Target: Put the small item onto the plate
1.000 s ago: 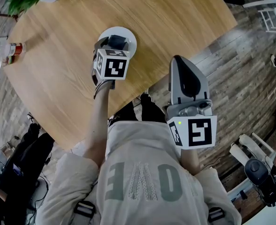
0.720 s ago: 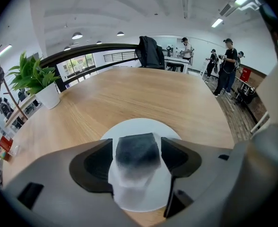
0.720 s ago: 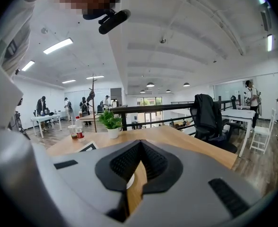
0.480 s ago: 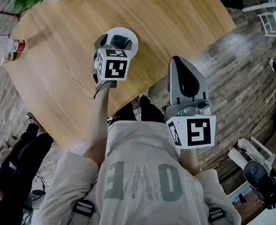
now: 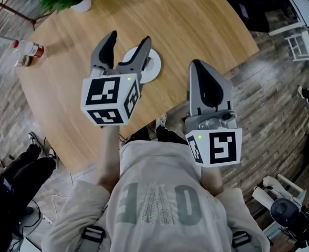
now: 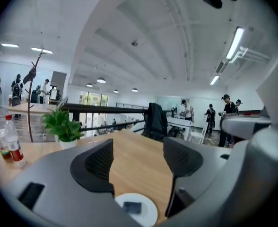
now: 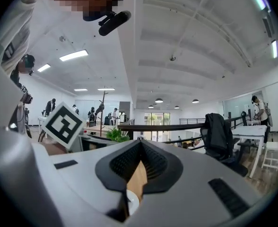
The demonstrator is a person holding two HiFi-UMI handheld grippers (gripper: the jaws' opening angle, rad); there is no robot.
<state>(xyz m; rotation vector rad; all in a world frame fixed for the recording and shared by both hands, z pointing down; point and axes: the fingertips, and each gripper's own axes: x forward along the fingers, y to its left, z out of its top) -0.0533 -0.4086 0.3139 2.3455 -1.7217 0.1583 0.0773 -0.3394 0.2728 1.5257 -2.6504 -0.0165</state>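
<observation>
Over the wooden table (image 5: 196, 14), my left gripper (image 5: 128, 39) has lifted back off the white plate (image 5: 154, 67), jaws wide and empty. My right gripper (image 5: 198, 67) stays closed on nothing. The small dark item (image 6: 132, 207) lies on the plate.

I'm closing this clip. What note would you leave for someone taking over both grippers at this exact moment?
Left gripper: jaws wide apart, nothing between them, held up over the light wooden table.
Right gripper: jaws together, empty, held by the table's near edge.
Things: the small dark flat item lies on the small round white plate, which sits on the table below the left gripper.
Done: the item is on the plate and no jaw touches it.
Left: apparently nothing of the task itself; probably just park both grippers clear of the plate.
</observation>
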